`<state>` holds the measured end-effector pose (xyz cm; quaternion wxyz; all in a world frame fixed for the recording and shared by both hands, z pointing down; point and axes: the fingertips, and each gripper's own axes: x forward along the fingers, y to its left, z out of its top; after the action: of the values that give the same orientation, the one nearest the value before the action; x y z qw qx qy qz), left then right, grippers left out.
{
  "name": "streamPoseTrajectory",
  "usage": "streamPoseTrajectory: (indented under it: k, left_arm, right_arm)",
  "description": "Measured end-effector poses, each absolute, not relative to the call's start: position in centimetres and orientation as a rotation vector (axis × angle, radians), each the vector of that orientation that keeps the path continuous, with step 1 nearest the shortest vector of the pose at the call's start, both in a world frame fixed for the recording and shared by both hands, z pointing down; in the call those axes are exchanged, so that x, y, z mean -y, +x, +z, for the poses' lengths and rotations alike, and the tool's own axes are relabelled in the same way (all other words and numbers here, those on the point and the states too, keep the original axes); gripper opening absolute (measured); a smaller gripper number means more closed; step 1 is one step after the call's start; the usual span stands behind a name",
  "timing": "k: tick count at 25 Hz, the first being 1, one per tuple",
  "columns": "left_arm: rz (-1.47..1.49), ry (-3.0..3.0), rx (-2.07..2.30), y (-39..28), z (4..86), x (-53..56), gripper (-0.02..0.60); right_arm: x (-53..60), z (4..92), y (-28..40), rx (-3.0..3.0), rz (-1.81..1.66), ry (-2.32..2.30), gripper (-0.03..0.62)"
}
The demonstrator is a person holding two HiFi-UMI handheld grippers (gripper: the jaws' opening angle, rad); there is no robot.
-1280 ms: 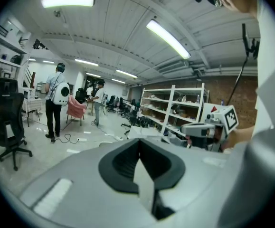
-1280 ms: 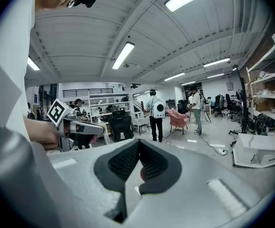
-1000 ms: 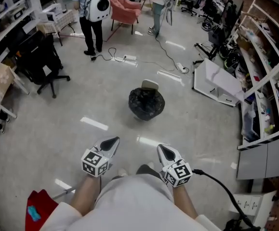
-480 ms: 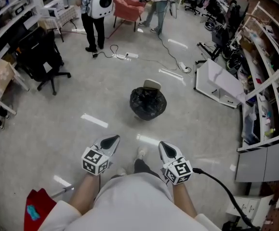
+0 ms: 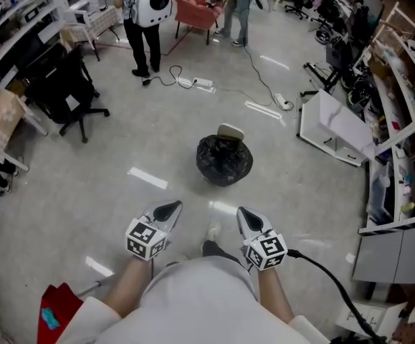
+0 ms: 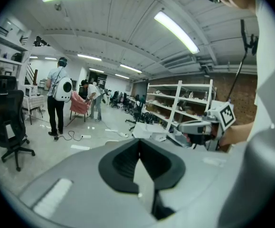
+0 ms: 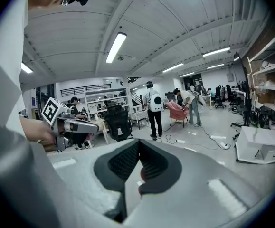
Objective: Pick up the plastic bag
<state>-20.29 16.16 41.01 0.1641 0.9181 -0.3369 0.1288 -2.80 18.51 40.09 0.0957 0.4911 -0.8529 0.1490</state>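
A bin lined with a black plastic bag [image 5: 223,160] stands on the grey floor ahead of me in the head view, a tan lid at its far rim. My left gripper [image 5: 167,210] and right gripper [image 5: 246,215] are held side by side at waist height, well short of the bag. Both are shut and hold nothing. In the left gripper view the jaws meet in a closed seam [image 6: 139,156], and the right gripper [image 6: 194,127] shows beside it. In the right gripper view the jaws also meet [image 7: 138,159]. Neither gripper view shows the bag.
A black office chair [image 5: 62,92] stands at the left. People [image 5: 139,20] stand at the back near a pink armchair [image 5: 195,9]. Cables and a power strip [image 5: 195,83] lie on the floor. A white panel [image 5: 335,125] and shelving [image 5: 399,120] line the right. A red object [image 5: 53,311] lies near my left.
The view has shifted forward a little: the bin with the black bag sits slightly lower and nearer in the head view. Both grippers stay shut, side by side.
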Motion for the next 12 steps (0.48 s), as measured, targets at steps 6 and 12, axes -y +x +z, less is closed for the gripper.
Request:
streamPoseTrajectory:
  k: [6, 12]
  left_arm:
    - [0.383, 2.641, 0.993, -17.3, 40.8, -10.0, 0.005]
    - [0.438, 2.651, 1.045, -13.7, 41.4, -4.8, 0.005]
  right_arm:
    - [-12.4, 40.3, -0.3, 2.542, 0.449, 1.406, 0.002]
    - [-7.4, 41.3, 3.8, 2.545, 0.441, 1.330, 0.002]
